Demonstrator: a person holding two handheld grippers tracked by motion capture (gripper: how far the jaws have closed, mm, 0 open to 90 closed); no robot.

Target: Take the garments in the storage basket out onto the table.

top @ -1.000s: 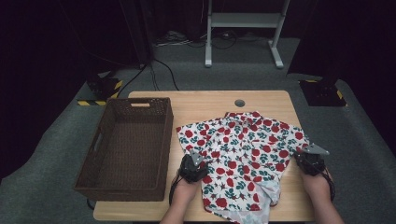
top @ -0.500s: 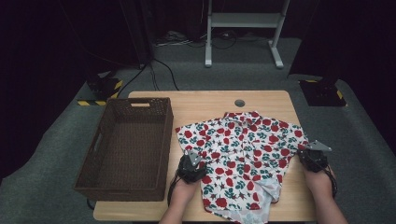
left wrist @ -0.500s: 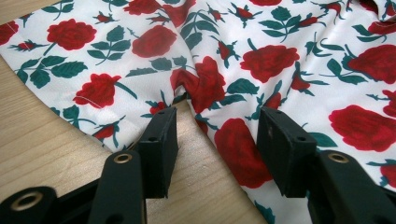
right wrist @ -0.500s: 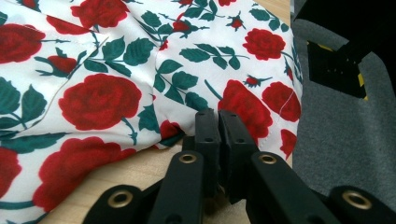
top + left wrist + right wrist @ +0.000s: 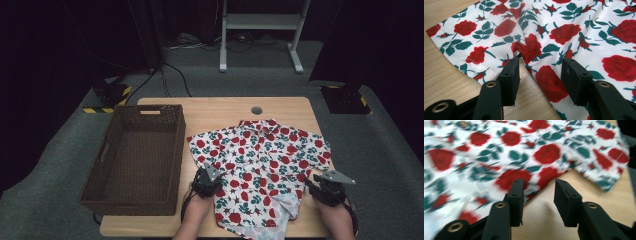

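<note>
Risk is that the rose-print shirt [image 5: 260, 160], spread at the centre right of the table [image 5: 210, 107], bunches when the half-open left gripper [image 5: 540, 72] pinches its edge, while the right gripper [image 5: 537, 195], just opened, holds nothing.

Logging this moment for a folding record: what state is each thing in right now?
Shirt: spread on the table, part folded, hem over the near edge.
Basket: upright, empty.
Left gripper: jaws apart over the shirt's edge, not pinching it.
Right gripper: jaws have just been opening, nothing between them, off the shirt's right side.
Table: holds shirt and basket.
</note>
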